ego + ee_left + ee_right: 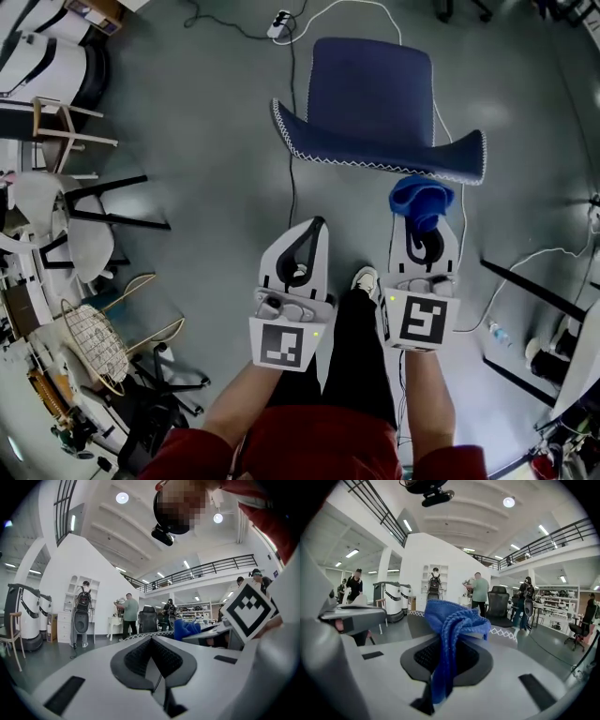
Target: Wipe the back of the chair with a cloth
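Note:
A dark blue chair (371,94) with white zigzag stitching along its backrest edge stands ahead of me in the head view. My right gripper (424,217) is shut on a bright blue cloth (421,199), which is bunched at the jaw tips just below the backrest's top edge, near its right end. In the right gripper view the cloth (452,620) drapes down between the closed jaws of that gripper (449,645). My left gripper (317,225) is shut with nothing in it, held level beside the right one, short of the chair; its closed tips (151,643) fill the left gripper view.
Cables (292,141) run over the grey floor under and beside the chair, with a power strip (279,22) behind it. White chairs (66,206) and wire clutter (94,342) stand at left, black frame bars (534,291) at right. My shoe (365,279) is between the grippers.

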Action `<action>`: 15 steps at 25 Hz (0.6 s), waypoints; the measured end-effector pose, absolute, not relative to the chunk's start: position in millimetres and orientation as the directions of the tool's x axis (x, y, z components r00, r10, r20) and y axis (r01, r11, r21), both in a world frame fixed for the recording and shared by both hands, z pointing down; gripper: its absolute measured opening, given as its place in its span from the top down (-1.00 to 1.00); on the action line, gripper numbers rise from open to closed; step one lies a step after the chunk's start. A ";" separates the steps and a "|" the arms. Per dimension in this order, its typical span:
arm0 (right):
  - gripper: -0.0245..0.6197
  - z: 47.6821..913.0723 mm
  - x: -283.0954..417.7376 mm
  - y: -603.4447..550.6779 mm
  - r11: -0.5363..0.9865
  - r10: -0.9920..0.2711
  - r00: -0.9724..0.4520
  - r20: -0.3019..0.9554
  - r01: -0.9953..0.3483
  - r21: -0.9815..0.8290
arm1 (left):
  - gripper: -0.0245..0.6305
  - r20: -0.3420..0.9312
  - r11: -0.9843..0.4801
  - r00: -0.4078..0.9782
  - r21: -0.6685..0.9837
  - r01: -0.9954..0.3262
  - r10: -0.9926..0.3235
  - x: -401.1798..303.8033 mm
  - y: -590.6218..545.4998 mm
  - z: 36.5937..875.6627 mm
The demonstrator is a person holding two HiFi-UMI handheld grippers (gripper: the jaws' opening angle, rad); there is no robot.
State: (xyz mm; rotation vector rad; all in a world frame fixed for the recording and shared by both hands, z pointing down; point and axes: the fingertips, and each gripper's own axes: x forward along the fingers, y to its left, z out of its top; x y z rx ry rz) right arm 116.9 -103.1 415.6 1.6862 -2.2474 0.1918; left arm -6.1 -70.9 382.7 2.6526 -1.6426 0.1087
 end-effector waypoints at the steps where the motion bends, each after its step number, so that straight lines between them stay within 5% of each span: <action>1: 0.73 417.5 117.3 -107.5 0.286 -0.909 -0.244 0.338 -0.955 0.080 | 0.88 0.063 -0.445 0.443 -0.023 -0.895 -0.894 -6.5 -71.6 378.1; 15: 0.73 462.6 123.7 -131.5 0.297 -0.885 -0.279 0.372 -0.955 -0.009 | 0.88 0.052 -0.391 0.389 -0.037 -0.920 -0.920 6.7 -74.1 369.7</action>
